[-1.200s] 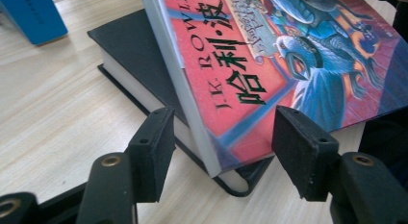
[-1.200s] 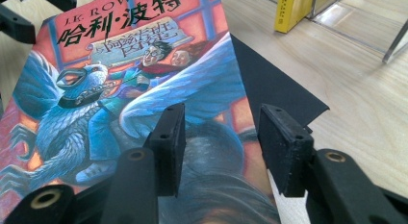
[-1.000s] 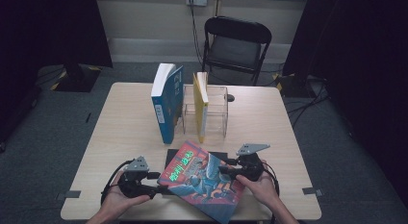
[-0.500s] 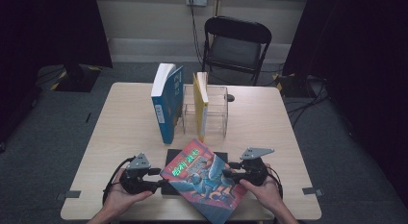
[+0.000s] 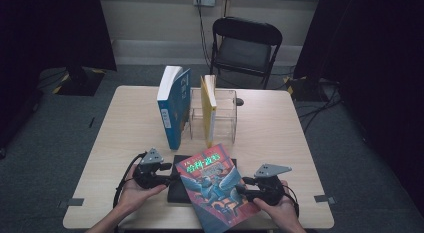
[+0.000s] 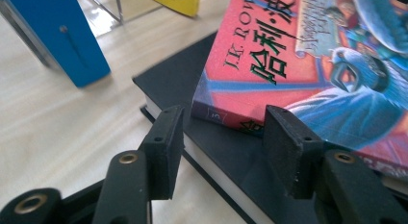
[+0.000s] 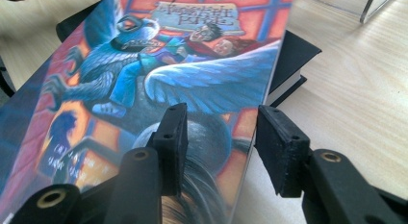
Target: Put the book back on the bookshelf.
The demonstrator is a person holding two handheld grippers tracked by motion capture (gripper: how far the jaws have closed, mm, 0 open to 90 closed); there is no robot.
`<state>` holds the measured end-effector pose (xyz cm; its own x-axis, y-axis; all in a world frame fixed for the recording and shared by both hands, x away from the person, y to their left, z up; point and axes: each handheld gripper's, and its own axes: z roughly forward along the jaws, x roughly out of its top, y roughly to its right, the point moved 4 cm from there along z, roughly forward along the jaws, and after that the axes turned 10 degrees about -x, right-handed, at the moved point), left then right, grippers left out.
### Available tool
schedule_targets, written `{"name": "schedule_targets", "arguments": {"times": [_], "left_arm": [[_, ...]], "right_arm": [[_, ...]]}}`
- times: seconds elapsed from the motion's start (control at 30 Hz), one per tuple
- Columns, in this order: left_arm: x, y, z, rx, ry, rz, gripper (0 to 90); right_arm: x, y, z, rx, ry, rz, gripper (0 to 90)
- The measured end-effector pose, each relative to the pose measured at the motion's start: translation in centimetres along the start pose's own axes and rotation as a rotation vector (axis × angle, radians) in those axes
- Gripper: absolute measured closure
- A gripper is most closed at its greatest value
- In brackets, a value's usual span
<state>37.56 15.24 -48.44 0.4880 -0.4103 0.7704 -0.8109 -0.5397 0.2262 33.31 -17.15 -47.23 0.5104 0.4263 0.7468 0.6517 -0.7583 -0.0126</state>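
A red and blue illustrated paperback (image 5: pixel 216 188) is seen lying askew on a black book (image 5: pixel 179 187) at the near edge of the table (image 5: pixel 280 143), its lower corner hanging past that edge. The spine corner of the paperback is framed by the left gripper (image 6: pixel 219 137), whose jaws have just been closing yet stand spread, no pad pressed on it. The opposite long edge is straddled by the right gripper (image 7: pixel 219 137), likewise spread and not pinching. Farther back, a blue book (image 5: pixel 173 105) and a yellow book (image 5: pixel 208 109) are stood upright at a clear rack (image 5: pixel 225 115).
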Motion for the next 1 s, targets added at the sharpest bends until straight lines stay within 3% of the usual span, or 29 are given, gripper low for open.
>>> {"name": "schedule_targets", "arguments": {"times": [0.13, 0.23, 0.3, 0.4, 0.47, 0.5, 0.53, 0.57, 0.67, 0.73, 0.9, 1.0], "left_arm": [[0.8, -0.7, 0.8, 0.016, 0.020, -0.025, 50.5], [1.4, -1.1, 1.4, 0.038, 0.030, -0.018, 50.6], [1.7, -1.4, 1.9, 0.039, 0.035, -0.038, 50.2], [2.1, -1.5, 2.1, 0.055, 0.041, -0.023, 49.4], [2.1, -0.8, 2.0, 0.047, 0.066, 0.021, 56.0], [2.2, -0.6, 1.9, 0.040, 0.066, 0.014, 56.4], [2.3, -0.4, 1.7, 0.005, 0.079, -0.018, 54.7], [2.3, 0.1, 1.4, -0.059, 0.105, -0.079, 53.1], [2.0, 1.0, 1.4, -0.052, 0.087, -0.071, 52.8], [1.6, 1.2, 1.7, -0.084, 0.067, -0.099, 51.0], [1.2, 1.8, 2.0, -0.096, 0.059, -0.095, 46.9], [1.2, 1.8, 2.5, -0.135, 0.062, -0.140, 44.7]], "right_arm": [[-0.2, -0.3, -0.1, 0.006, -0.001, 0.008, 54.9], [-0.3, -0.7, -0.5, 0.006, -0.009, -0.011, 55.2], [-0.5, -1.0, -0.8, 0.011, -0.009, -0.017, 55.5], [-0.7, -1.0, -1.0, 0.014, -0.002, -0.013, 57.6], [-0.7, -0.8, -0.9, 0.015, 0.017, -0.021, 56.1], [-0.7, -0.5, -0.7, 0.009, 0.025, -0.010, 53.3], [-0.6, -0.3, -0.6, 0.009, 0.030, 0.003, 53.1], [-0.5, -0.1, -0.5, 0.010, 0.032, 0.003, 51.8], [0.3, 0.6, 0.2, -0.008, 0.046, 0.011, 47.7], [1.0, 0.9, 0.9, -0.007, 0.050, 0.020, 42.6], [2.4, 1.5, 3.1, -0.027, 0.042, 0.028, 34.1], [2.4, 1.6, 3.6, -0.009, 0.042, 0.060, 34.8]]}}
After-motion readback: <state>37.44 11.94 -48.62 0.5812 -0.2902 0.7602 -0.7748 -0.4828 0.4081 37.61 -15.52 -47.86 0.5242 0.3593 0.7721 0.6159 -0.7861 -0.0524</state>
